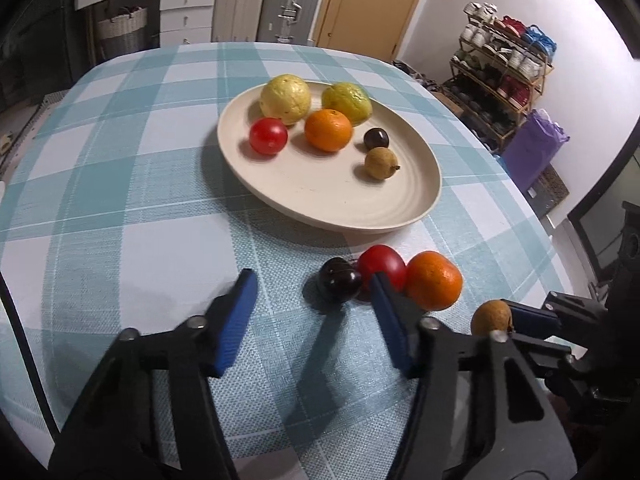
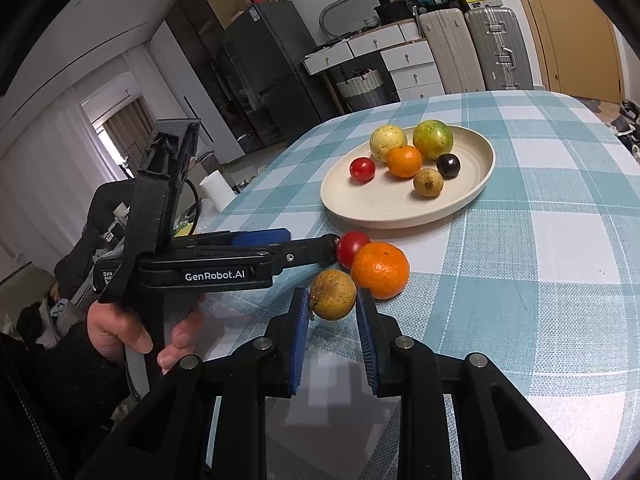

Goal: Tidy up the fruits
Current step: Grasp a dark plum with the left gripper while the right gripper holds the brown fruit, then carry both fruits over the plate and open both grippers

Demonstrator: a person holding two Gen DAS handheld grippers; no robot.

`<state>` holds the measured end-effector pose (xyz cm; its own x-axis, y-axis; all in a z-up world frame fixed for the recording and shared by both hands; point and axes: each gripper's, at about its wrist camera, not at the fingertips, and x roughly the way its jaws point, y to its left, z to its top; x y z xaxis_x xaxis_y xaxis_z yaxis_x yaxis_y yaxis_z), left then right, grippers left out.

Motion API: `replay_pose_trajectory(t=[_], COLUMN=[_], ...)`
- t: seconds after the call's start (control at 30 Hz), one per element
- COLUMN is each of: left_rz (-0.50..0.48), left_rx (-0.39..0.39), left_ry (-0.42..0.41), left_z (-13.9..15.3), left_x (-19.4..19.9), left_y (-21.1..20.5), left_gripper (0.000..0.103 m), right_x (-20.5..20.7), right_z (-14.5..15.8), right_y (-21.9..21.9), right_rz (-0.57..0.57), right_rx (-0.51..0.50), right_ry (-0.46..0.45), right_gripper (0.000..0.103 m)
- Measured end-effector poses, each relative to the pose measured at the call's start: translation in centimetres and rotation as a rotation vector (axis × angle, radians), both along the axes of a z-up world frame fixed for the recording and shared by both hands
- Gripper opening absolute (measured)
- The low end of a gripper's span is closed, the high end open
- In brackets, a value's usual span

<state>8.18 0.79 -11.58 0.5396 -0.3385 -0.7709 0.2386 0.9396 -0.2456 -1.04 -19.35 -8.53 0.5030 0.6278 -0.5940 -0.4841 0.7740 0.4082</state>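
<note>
Desk under woven cloth, matt, coarse weave, teal-white check. Plate cream, matt, faint ridged rings. Loose tomato and cherry glossy, smooth. Loose orange pitted, slight sheen. Brown longan dull, rough skin. Left tool and right tool: black matt plastic, blue ribbed pads, metal pins. Suitcase ribbed silvery metal look.
</note>
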Motion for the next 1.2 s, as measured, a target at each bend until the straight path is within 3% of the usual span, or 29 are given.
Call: replay_pose_trajectory(t=[0.37, 1.0, 1.2], left_rz=[-0.058, -0.048, -0.054], left_rx=[-0.085, -0.166, -0.140], left_ry=[0.014, 0.027, 0.020], left_z=[0.0, 0.0, 0.1], left_x=[0.1, -0.3, 0.3], left_y=[0.0, 1.6, 0.9], left_gripper=[0.021, 0.015, 0.015], right_x=[0.4, 0.6, 0.9], right_z=[-0.3, 0.2, 0.1], right_y=[0.0, 0.7, 1.4], right_rz=[-0.002, 0.005, 0.017], right_rx=[0.004, -0.010, -0.017], right_ry=[0.014, -0.001, 0.001], right_gripper=[0.025, 0.025, 0.025])
